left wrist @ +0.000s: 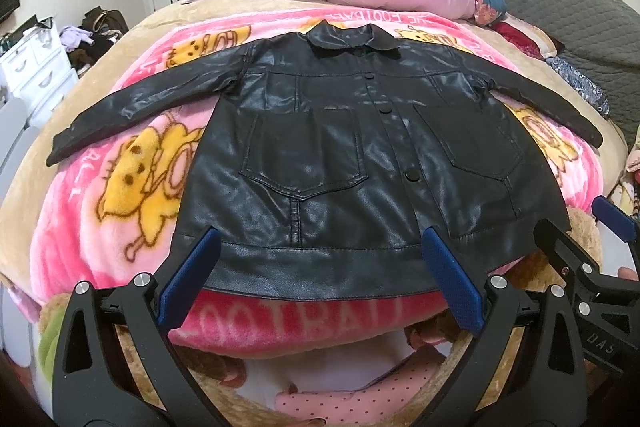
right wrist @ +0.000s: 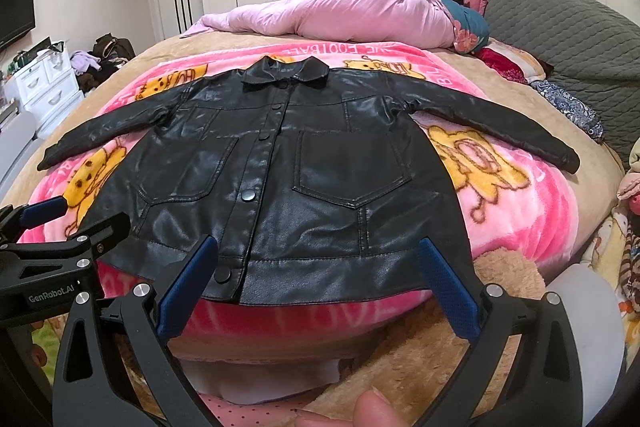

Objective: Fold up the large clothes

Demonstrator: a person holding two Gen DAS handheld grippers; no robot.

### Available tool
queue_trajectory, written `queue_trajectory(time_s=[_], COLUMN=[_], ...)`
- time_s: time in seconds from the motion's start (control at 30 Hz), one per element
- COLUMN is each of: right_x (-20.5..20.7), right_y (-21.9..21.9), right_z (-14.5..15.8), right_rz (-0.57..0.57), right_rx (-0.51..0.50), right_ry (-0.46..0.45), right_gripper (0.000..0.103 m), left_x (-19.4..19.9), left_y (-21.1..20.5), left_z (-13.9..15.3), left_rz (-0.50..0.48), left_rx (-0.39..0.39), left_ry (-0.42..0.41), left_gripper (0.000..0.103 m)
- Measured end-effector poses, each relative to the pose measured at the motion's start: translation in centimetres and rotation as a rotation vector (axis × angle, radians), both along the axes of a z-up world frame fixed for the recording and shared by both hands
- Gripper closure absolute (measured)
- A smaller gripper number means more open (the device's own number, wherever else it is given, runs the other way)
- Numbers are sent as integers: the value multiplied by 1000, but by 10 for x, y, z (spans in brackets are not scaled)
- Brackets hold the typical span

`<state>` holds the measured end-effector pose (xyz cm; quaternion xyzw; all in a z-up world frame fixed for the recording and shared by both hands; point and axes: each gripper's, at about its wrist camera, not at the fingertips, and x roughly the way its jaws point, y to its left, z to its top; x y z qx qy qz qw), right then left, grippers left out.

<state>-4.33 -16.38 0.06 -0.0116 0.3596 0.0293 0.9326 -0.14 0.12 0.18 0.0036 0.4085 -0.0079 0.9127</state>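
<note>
On a bed's pink cartoon blanket (left wrist: 80, 227), a black leather jacket (left wrist: 320, 147) is laid flat, buttoned, sleeves spread. The left gripper (left wrist: 320, 263) and right gripper (right wrist: 320, 275) are held wide open, empty, near the hem. The slick, stiff leather could be pinched poorly and slip, skewing the fold.

A black leather jacket (left wrist: 332, 151) is lying flat, buttoned, sleeves spreading outward, on a pink cartoon blanket (left wrist: 132, 187) across the frame's centre. The left gripper (left wrist: 318, 247) is hovering wide apart over the hem. At lower right, the right gripper (left wrist: 580, 223) is poking in, possibly parted.
</note>
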Motion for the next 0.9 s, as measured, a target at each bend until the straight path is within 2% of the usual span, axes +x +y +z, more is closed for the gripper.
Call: queue_trajectory(time_s=[0.9], right_x=[-1], right_y=[-6], right_z=[-1], right_rz=[-1], right_rx=[10], right_ry=[7], right_gripper=[4], left_x=[2], left_y=[1], left_z=[-6], left_rz=[-3], left_rx=[-16], left_ry=[12], left_gripper=[9])
